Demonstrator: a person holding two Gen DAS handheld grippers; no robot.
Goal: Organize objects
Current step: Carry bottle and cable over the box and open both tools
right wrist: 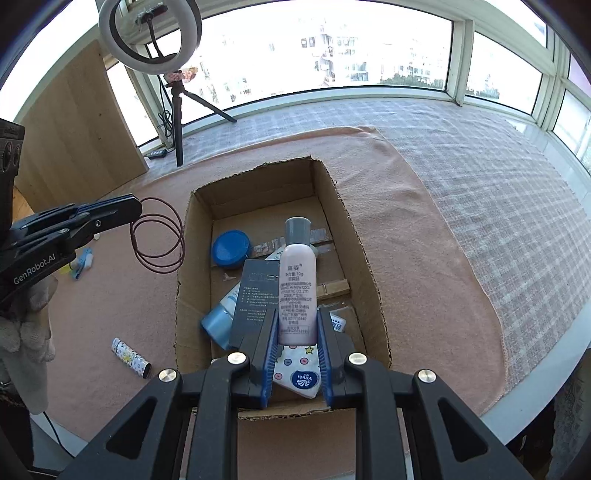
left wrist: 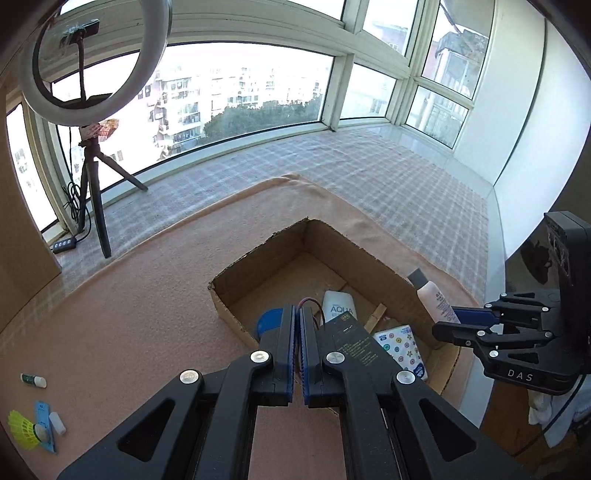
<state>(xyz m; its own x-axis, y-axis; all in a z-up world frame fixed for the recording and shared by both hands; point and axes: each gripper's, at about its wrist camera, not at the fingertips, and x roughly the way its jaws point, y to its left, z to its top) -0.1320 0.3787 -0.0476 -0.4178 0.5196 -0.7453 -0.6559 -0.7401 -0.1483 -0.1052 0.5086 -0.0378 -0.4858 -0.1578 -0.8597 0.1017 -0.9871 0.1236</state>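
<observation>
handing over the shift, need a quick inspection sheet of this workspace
surface: pink towel over a checked cloth on the sill
job's things: open box holds a blue lid, black carton, blue tube, tissue pack and a clothespin
clutter: printed tube, shuttlecock and lip balm lie on the towel outside the box
grippers: right gripper shut on pink bottle over the box; left gripper shut on wire loop
cables: black lead by the tripod
surroundings: windows, ring light
</observation>
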